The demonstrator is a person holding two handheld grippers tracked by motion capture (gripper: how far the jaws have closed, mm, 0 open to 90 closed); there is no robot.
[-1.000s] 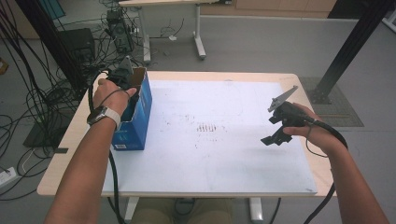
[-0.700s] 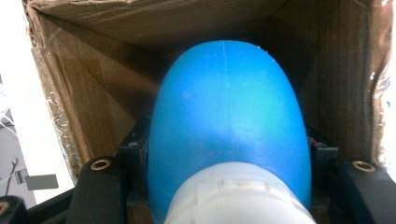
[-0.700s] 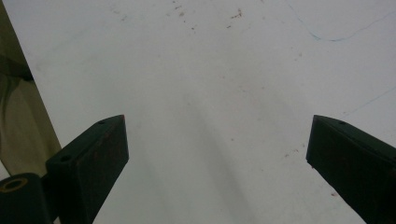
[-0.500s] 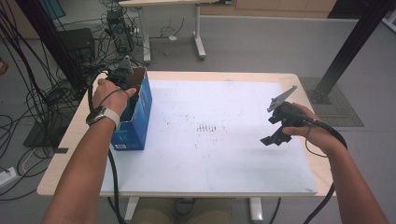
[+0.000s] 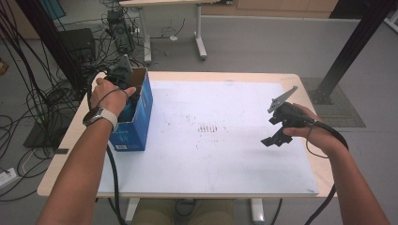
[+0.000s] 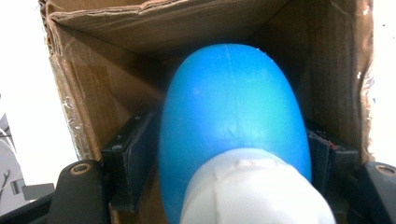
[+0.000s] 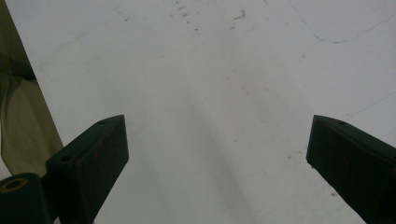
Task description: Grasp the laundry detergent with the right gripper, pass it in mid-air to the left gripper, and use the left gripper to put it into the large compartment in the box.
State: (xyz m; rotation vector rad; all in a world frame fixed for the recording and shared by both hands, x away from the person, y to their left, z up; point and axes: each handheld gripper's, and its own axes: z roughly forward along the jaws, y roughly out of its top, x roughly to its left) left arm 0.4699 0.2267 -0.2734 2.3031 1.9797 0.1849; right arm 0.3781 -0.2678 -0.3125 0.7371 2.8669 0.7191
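Note:
A blue cardboard box (image 5: 137,119) stands open-topped at the table's left edge. My left gripper (image 5: 123,78) reaches down into it, held by a hand with a watch. In the left gripper view a blue bottle (image 6: 233,107) with a white cap (image 6: 254,191) lies between the jaws inside the brown box walls (image 6: 116,28). The jaws have just been opening and now flank the bottle's sides, so my left gripper (image 6: 226,144) is open. My right gripper (image 5: 274,139) hovers over the right part of the white table top (image 5: 220,154). In its own view the right gripper (image 7: 217,140) stands wide open with nothing between its jaws.
Faint marks dot the white sheet's middle (image 5: 209,128). Cables (image 5: 33,93) and equipment crowd the floor left of the table. A second table's legs (image 5: 199,33) stand behind, and a black post (image 5: 349,51) rises at the right.

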